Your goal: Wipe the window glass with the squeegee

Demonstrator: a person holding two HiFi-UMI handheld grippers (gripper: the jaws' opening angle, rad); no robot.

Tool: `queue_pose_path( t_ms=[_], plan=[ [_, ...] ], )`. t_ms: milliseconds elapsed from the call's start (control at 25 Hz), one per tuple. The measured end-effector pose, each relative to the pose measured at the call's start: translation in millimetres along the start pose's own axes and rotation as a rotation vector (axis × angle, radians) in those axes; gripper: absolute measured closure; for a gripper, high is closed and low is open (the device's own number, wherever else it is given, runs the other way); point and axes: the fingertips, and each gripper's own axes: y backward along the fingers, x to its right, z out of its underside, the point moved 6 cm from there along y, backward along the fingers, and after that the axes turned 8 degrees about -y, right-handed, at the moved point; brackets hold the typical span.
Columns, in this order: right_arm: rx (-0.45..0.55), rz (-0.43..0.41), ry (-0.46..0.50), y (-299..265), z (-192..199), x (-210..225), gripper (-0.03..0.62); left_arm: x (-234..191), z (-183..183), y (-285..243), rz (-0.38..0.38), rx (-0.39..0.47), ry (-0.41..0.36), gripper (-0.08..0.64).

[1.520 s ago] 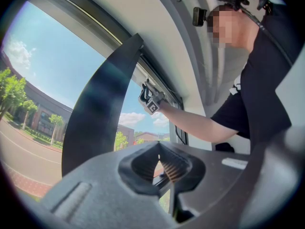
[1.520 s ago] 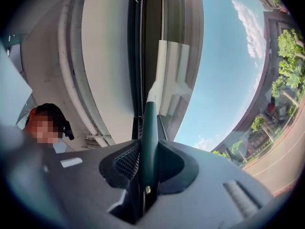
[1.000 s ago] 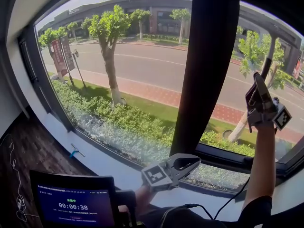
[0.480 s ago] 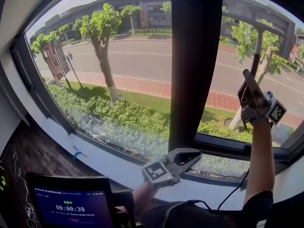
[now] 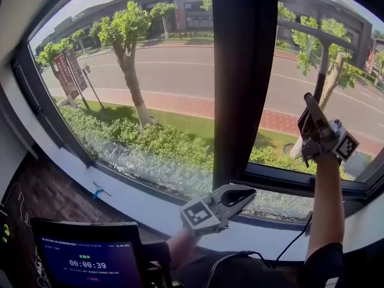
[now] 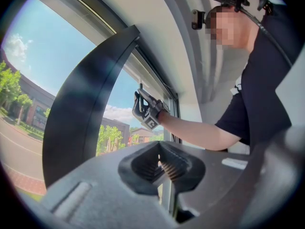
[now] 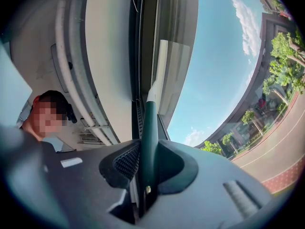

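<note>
Head view and both gripper views, window-cleaning task under way. My right gripper (image 5: 311,104) is raised in front of the right-hand pane (image 5: 351,89). Its jaws are clamped hard on the dark green handle of the squeegee (image 7: 148,128), which runs up from between them to a white neck and a pale, translucent blade (image 7: 167,75). In the head view the same tool reads as a dark shaft with a grey crossbar high on that pane. The blade lies close against the glass, but I cannot tell whether it actually touches. My left gripper (image 5: 243,197) is held low over the white windowsill (image 5: 138,206), just below the dark upright mullion (image 5: 243,83). Its jaws are drawn together to a thin slit of daylight, with nothing between them. It takes no part in the wiping. The upper glass of both panes looks clear, with trees, road and buildings sharp through it. A speckled, hazy band runs along the bottom of the large left pane (image 5: 150,53) and along the foot of the right one. I judge the task to be partly done at most: one pass is in hand high on the right pane, and the lower bands and probably the whole left pane remain. A small blue object (image 5: 99,191) lies on the sill at far left, too small to identify. A dark screen (image 5: 90,260) showing a timer stands at lower left.
</note>
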Motion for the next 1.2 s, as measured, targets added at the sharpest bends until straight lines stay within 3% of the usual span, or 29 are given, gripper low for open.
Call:
queue_pose_path(
  t_ms=[480, 1200],
  plan=[
    [-0.006, 0.044, -0.029, 35, 46, 2, 0.509, 8, 13, 5, 0.019, -0.010, 0.002, 0.555],
    [-0.032, 0.089, -0.083, 40, 58, 10, 0.509, -1, -16, -32, 0.026, -0.034, 0.003, 0.556]
  ],
)
